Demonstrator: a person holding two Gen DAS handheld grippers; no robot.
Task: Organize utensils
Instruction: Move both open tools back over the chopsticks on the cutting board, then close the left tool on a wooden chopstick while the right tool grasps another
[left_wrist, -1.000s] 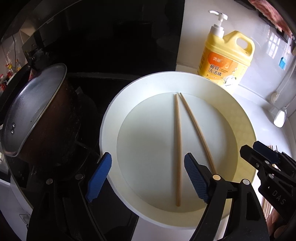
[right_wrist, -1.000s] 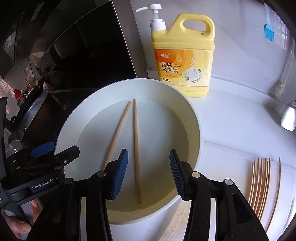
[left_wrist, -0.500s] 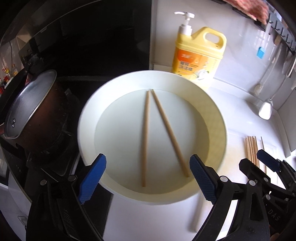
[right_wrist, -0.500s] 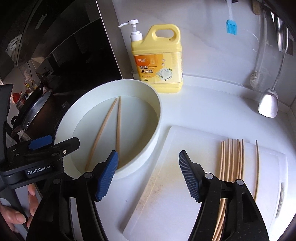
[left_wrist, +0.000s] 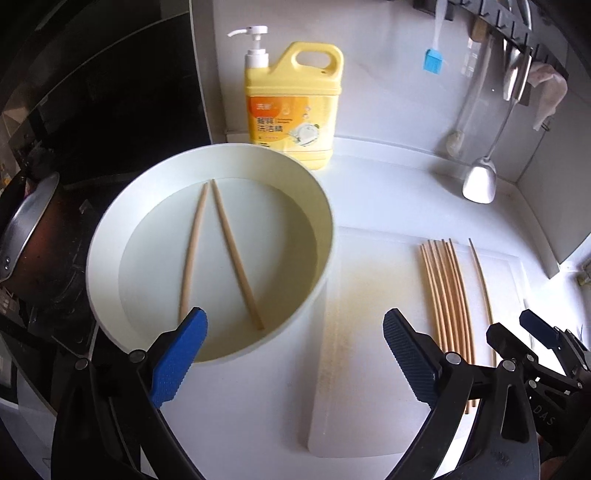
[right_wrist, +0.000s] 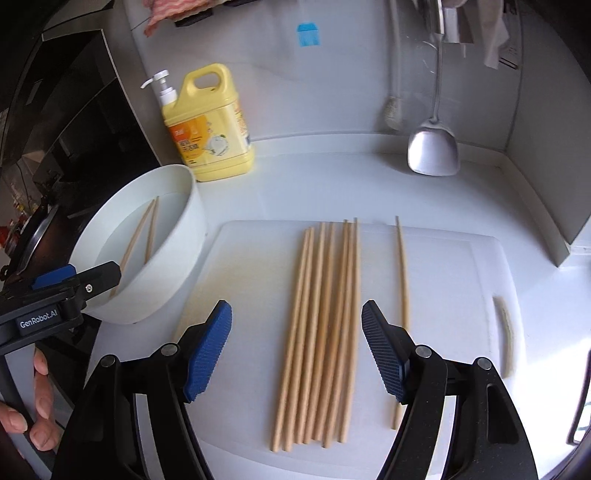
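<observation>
Right tool (right_wrist: 296, 349) empty, gaping – left tool (left_wrist: 294, 360) opening, empty, bundled tan chopsticks (right_wrist: 321, 332) on white board (right_wrist: 461, 280)

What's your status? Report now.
Left gripper opening, empty; right gripper open, empty. Chopstick bundle on cutting board; two chopsticks in basin. Nothing in the way.

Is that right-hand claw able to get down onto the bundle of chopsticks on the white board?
Probably yes. The right gripper hangs open just above the bundle of chopsticks on the cutting board, its pads to either side, nothing between them. The single chopstick lies apart, beyond the right pad.
</observation>
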